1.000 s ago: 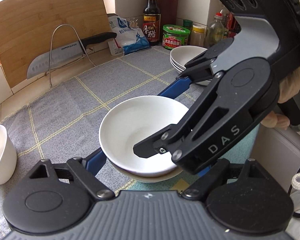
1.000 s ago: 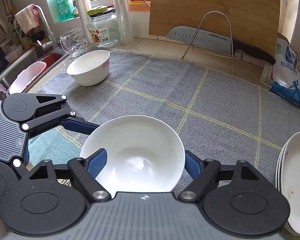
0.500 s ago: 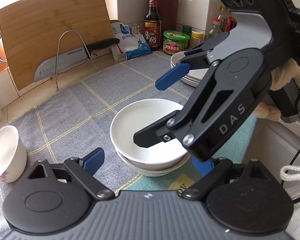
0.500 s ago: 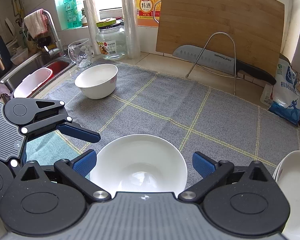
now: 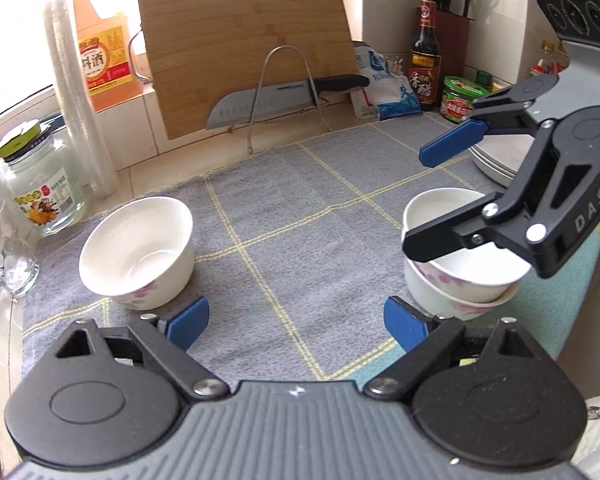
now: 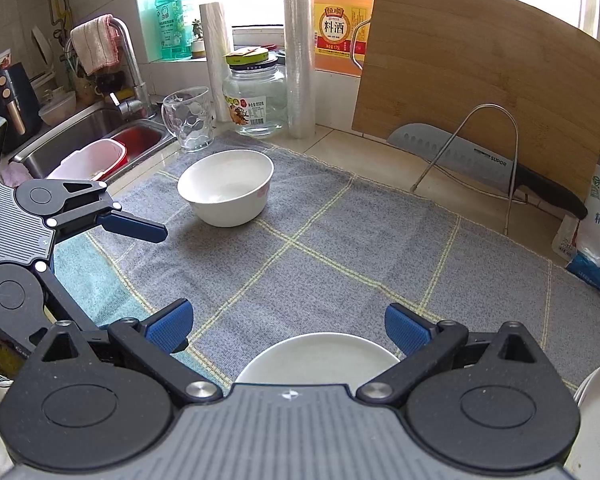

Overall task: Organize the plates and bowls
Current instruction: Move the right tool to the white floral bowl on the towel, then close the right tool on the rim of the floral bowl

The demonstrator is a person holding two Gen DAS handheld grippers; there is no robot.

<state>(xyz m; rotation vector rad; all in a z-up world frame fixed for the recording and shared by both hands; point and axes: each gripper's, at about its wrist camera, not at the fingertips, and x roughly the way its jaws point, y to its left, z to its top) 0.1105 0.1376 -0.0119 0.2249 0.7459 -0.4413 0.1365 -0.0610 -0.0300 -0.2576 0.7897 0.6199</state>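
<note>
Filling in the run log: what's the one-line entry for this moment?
left gripper: open, empty | right gripper: just opened, empty | stacked bowls: on mat | lone bowl: not stacked

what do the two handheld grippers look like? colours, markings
Left gripper and right gripper match: black linkage arms on round pivot discs, silver screws, a ribbed grey body and blue finger pads. The right one carries white "DAS" lettering on its side.

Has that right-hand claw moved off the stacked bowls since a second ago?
Yes. The right gripper, jaws just opened, has let go and backed away from the stacked bowls, toward the plates.
</note>
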